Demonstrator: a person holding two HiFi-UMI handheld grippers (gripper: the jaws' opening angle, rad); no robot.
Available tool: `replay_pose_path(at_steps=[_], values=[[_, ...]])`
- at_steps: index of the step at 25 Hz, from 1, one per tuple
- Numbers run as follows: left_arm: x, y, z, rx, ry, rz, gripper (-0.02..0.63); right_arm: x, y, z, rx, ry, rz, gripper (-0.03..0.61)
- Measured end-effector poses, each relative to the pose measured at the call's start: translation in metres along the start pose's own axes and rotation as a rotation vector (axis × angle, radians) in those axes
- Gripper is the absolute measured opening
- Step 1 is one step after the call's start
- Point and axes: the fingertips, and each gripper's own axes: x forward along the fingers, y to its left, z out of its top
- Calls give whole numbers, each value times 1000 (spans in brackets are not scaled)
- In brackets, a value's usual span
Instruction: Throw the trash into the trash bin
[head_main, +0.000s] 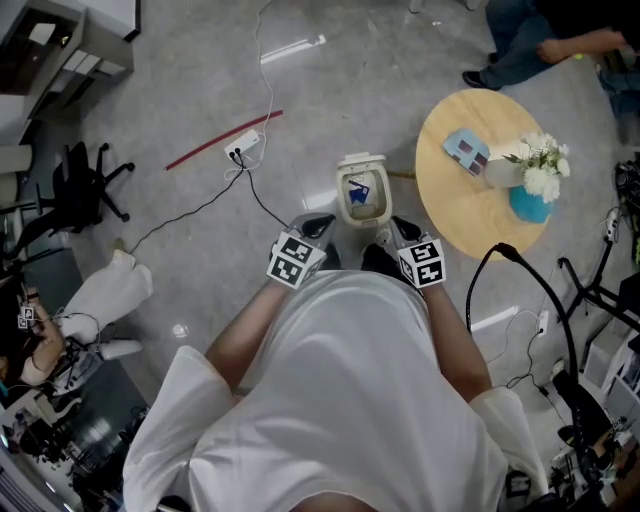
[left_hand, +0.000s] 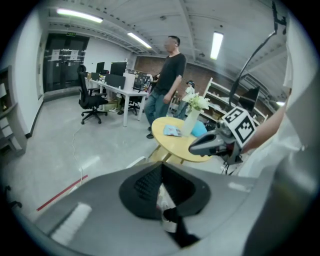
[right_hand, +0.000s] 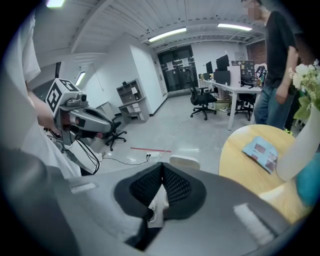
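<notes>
1. The trash bin (head_main: 361, 161) stood open on the floor ahead of me, just beside the round table (head_main: 470, 225). A blue-and-white scrap (head_main: 359, 193) lay inside it.
2. My left gripper (left_hand: 161, 169) hung near the bin's left side, clenched tip to tip. Something pale showed through the gap behind its pads, and I couldn't tell what it was.
3. My right gripper (right_hand: 162, 167) hung near the bin's right side, also clenched shut.
4. The table carried a booklet (head_main: 467, 150) and a vase of white flowers (head_main: 540, 165).
5. Farther left, a power strip (head_main: 243, 145) and a red strip (head_main: 222, 140) lay on the floor.
</notes>
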Motion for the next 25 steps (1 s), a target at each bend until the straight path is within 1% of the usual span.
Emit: replay_pose_path(at_steps=[5,8,16,20,25], values=[[1,-6,0,18,8,-12,4,-2,0,0,3,-3,-4,2],[-3,-12,4,9,12,-33,5,-5,2,2,-2,-5,-7,2],[2,-4,1,-6,12,-6,5,-5,5,4,-1,-10,-10,2],[4,-4,-2,-5,11,-4,5,-5,6,3,-1,-9,-8,2],[1,-5,0,-22,18,-13,4,-5,8,4,-2,-4,-14,2]])
